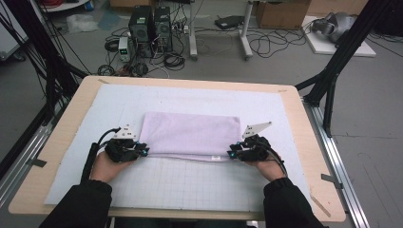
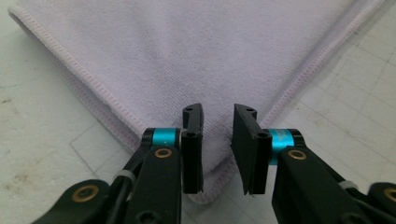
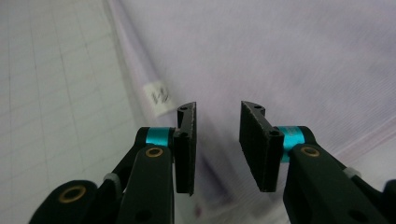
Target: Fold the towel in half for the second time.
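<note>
A pale lilac towel (image 1: pixel 192 133) lies folded into a long rectangle on the middle of the mat. My left gripper (image 1: pixel 145 151) sits at its near left corner and my right gripper (image 1: pixel 230 153) at its near right corner, each held in a hand. In the left gripper view the towel (image 2: pixel 187 56) runs to a folded corner that lies in the gap of the left gripper (image 2: pixel 218 112); the pads stand apart from it. The right gripper (image 3: pixel 218 109) is open over the towel (image 3: pixel 280 56), beside a small white label (image 3: pixel 158 97) on the hem.
A white gridded mat (image 1: pixel 190 185) covers the wooden table (image 1: pixel 66 137), with bare mat in front of the towel and behind it. Black frame posts (image 1: pixel 332 71) stand at the table's far sides. Computers (image 1: pixel 149 28) and cables lie on the floor beyond.
</note>
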Available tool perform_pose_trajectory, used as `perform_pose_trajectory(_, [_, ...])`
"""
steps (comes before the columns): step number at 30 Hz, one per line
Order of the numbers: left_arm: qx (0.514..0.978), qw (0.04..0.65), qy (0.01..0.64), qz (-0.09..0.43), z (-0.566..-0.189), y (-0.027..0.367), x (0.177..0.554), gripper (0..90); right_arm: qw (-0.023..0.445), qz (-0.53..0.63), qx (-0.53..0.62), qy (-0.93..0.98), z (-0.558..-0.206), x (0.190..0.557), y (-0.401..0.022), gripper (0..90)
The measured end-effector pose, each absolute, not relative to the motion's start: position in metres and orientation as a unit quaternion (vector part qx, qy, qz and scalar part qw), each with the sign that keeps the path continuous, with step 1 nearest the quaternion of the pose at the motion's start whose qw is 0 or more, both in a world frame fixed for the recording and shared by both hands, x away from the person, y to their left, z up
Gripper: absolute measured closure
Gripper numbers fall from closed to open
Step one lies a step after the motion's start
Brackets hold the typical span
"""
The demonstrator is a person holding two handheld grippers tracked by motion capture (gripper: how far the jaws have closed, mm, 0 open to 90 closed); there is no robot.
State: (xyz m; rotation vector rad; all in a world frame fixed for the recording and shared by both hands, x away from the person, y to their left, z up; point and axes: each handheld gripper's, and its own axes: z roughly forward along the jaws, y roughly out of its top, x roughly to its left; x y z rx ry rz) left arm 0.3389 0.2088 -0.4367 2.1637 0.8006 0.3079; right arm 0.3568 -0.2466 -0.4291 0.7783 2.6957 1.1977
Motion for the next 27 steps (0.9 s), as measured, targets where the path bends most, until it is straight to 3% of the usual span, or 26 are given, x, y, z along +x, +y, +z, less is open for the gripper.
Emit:
perform_pose_trajectory(3, [0.856,0.398,0.31,0.11,-0.435,0.208,0.337,61.5,0.046,0.394,0.252,0.883,-0.437,0.351,-0.249,62.5])
perform_pose_trajectory(6, [0.857,0.397,0.308,0.114,-0.435,0.209,0.336,61.4,0.047,0.392,0.251,0.884,-0.436,0.351,-0.25,65.0])
perform_pose_trajectory(8, [0.858,0.392,0.308,0.126,-0.436,0.211,0.336,71.1,0.051,0.389,0.25,0.885,-0.437,0.351,-0.25,70.3])
perform_pose_trajectory(11, [0.856,0.39,0.311,0.138,-0.436,0.211,0.337,84.1,0.061,0.387,0.245,0.887,-0.437,0.353,-0.25,86.1])
perform_pose_trajectory(13, [0.853,0.392,0.315,0.142,-0.435,0.212,0.338,87.1,0.06,0.393,0.244,0.884,-0.435,0.355,-0.25,87.5])
perform_pose_trajectory(19, [0.841,0.408,0.321,0.152,-0.423,0.218,0.333,87.6,0.071,0.417,0.232,0.876,-0.415,0.347,-0.253,87.7])
perform_pose_trajectory(24, [0.851,0.394,0.319,0.134,-0.433,0.219,0.325,86.6,0.042,0.394,0.231,0.889,-0.425,0.335,-0.251,86.7])
perform_pose_trajectory(27, [0.848,0.405,0.316,0.129,-0.434,0.22,0.322,74.8,0.021,0.401,0.243,0.883,-0.435,0.335,-0.252,77.3])
